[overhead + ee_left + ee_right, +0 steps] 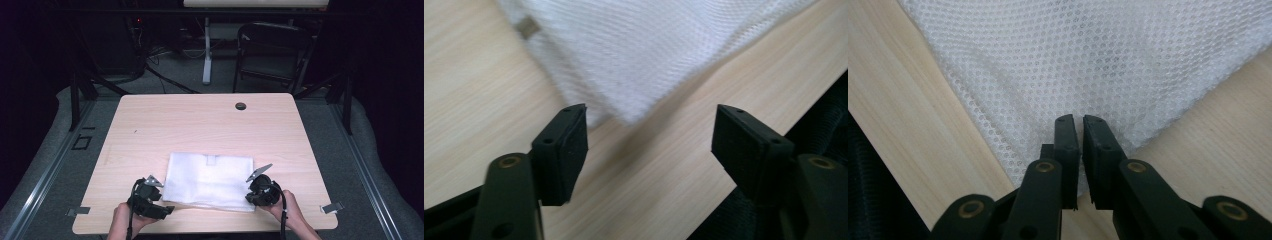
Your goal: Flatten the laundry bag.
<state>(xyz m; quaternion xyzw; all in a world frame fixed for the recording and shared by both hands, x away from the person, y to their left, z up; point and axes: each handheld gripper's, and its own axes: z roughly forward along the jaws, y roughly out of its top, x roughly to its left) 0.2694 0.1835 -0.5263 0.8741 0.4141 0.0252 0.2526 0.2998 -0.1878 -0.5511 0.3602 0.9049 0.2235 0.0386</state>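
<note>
Jaws of the left gripper [651, 135] stand apart just off a near corner of the white mesh cloth [210, 181] lying flat on the table [200, 125], while the right gripper [1081, 127] pinches the other near corner, so a one-sided pull could skew or bunch the fold.

White mesh cloth [209, 181] folded flat, near table's front edge.

One white mesh cloth [209, 181], one table [200, 125], one chair [270, 50].
</note>
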